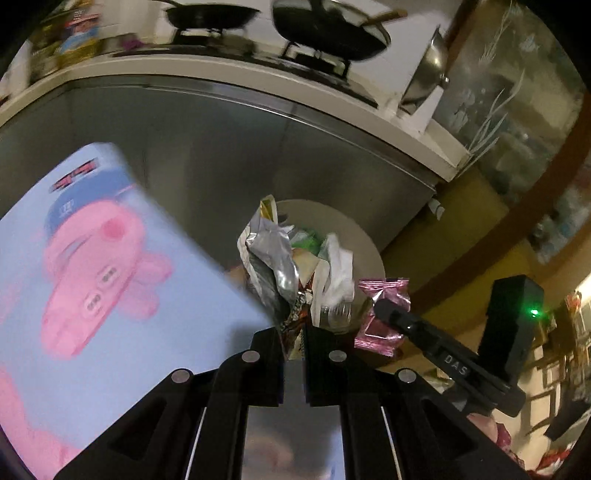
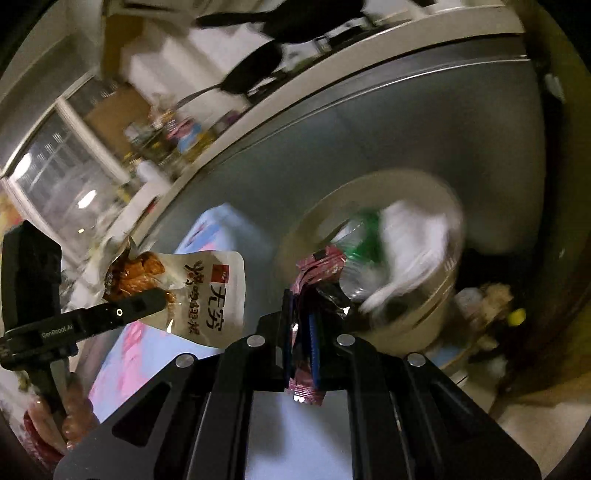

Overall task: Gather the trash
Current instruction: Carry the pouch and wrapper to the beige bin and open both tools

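The grey metal cabinet front [image 1: 207,155] fills the upper half of both views. The pale blue sheet with pink cartoon print [image 1: 110,266] occupies the left. The round beige waste bin [image 1: 365,251], already holding wrappers, sits centre, directly ahead of and below both claws. The left gripper [image 1: 293,343] is clamped on a crumpled silver-lined snack pouch [image 1: 269,258], its long axis pointing at the bin. The right gripper [image 2: 301,332] pinches a pink foil wrapper [image 2: 314,266], nearer the rim.

Home kitchen: woks [image 1: 328,33] on gas hob, steel cabinet fronts [image 1: 221,155].
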